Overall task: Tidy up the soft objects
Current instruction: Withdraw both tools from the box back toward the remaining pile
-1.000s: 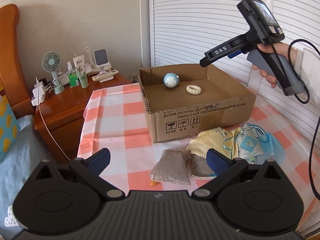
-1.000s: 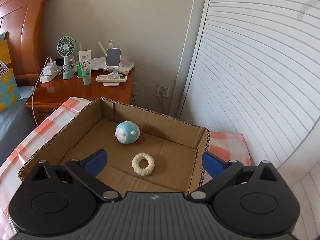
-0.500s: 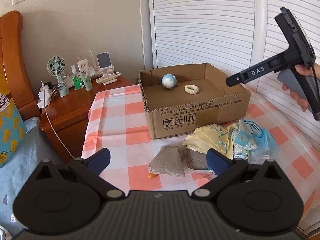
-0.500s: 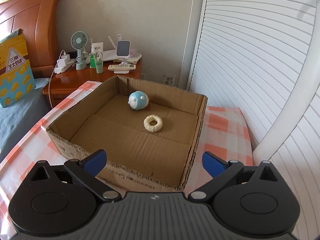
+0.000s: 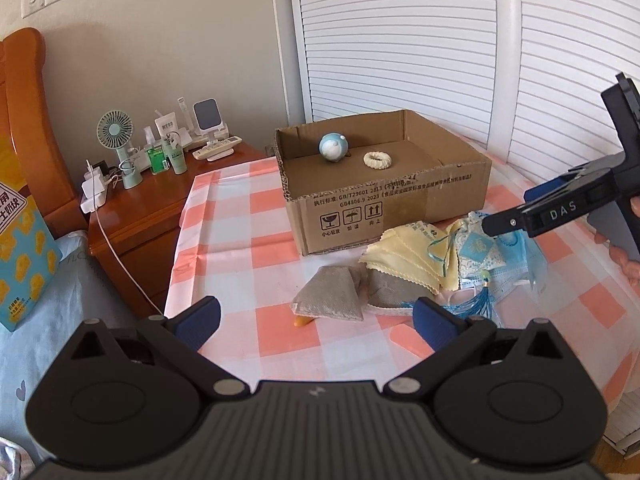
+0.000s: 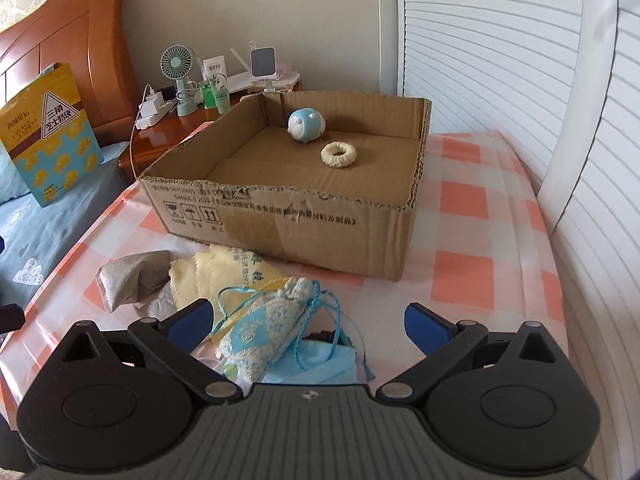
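A cardboard box [image 5: 400, 208] [image 6: 280, 232] stands on the checked table and holds a blue round plush [image 5: 333, 147] [image 6: 307, 125] and a cream ring [image 5: 377, 159] [image 6: 339, 154]. In front of it lies a pile: grey pouches [image 5: 332, 294] [image 6: 128, 276], a yellow cloth [image 5: 408, 256] [image 6: 224, 272], a blue patterned sachet [image 6: 264, 328] [image 5: 478, 250] and blue face masks [image 6: 316, 364]. My left gripper [image 5: 316, 318] is open, hovering near the grey pouches. My right gripper [image 6: 308, 320] is open above the sachet; it also shows in the left wrist view [image 5: 540, 208].
A wooden nightstand [image 5: 132, 208] at the left holds a small fan [image 5: 116, 140], bottles, a charger and a remote. A bed with a yellow snack bag [image 6: 48, 132] is at the far left. White louvred doors [image 6: 520, 80] stand behind and to the right.
My right gripper has pulled back from above the box and come down over the pile in front of it. My left gripper has drawn back and risen a little.
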`<state>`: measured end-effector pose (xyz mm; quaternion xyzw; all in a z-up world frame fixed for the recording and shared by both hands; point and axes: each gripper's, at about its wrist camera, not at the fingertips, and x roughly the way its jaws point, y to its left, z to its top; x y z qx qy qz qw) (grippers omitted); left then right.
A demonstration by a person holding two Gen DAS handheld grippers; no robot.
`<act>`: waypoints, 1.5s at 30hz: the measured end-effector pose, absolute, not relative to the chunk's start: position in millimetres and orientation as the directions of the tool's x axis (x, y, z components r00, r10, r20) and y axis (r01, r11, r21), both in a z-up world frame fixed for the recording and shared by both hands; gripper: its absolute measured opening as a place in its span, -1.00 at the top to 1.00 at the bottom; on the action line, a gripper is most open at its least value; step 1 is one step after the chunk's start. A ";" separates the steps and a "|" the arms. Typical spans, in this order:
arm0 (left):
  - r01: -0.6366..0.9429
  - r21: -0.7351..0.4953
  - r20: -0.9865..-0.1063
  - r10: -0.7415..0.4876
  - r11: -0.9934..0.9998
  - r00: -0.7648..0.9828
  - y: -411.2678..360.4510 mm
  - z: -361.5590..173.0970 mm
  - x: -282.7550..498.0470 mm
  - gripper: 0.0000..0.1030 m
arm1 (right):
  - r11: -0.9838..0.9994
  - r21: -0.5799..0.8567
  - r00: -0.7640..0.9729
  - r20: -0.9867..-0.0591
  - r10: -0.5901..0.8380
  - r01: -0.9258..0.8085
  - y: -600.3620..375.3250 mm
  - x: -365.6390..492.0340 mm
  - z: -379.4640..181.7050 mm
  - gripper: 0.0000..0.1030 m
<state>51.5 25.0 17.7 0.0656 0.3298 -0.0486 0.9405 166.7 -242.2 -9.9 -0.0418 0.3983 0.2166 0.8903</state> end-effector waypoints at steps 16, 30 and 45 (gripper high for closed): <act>0.144 0.085 -0.633 -0.058 0.986 0.772 23.6 13.8 41.6 -0.98 | 0.846 0.202 0.471 -0.756 0.455 -0.494 -237.6 100.2 -24.7 -1.00; 0.163 0.078 -0.646 -0.074 0.984 0.759 22.7 9.0 38.7 -0.98 | 0.859 0.105 0.550 -0.728 0.409 -0.500 -247.0 145.0 -24.8 -1.00; 0.157 0.074 -0.668 -0.068 0.985 0.741 23.5 0.6 41.0 -0.98 | 0.778 0.158 0.417 -0.770 0.482 -0.608 -226.5 86.1 -36.2 -1.00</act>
